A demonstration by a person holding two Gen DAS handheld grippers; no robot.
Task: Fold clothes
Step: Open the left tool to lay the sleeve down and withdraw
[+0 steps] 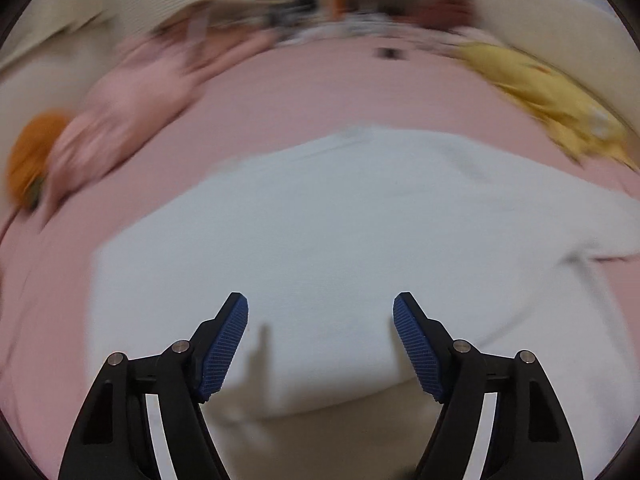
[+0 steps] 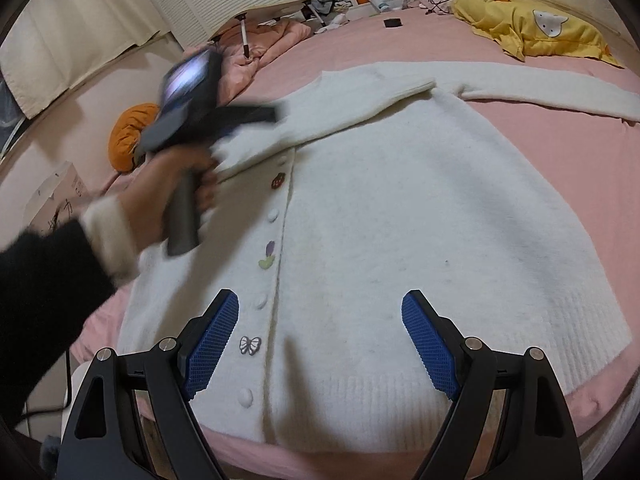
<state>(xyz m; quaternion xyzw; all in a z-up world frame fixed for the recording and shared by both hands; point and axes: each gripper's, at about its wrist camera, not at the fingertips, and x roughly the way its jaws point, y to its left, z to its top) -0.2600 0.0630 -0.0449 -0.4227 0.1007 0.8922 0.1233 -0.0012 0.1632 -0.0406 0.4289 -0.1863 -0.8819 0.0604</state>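
The wide pink bed sheet (image 2: 400, 46) carries a white fluffy knitted cardigan with small shaped buttons (image 2: 400, 208), which lies flat just ahead of both tongs; one sleeve is folded across its chest, the other sleeve (image 2: 552, 88) stretches out beyond the right tongs, to their right. So I judge the folding is in its first step, and the next move calls for bringing that far sleeve inward. The left tongs (image 1: 321, 308), blurred, are spread with nothing between them, above the garment. The right tongs (image 2: 320, 308) hover spread and empty over the hem. The person's left hand (image 2: 168, 196) grips its handle, tilted downward.
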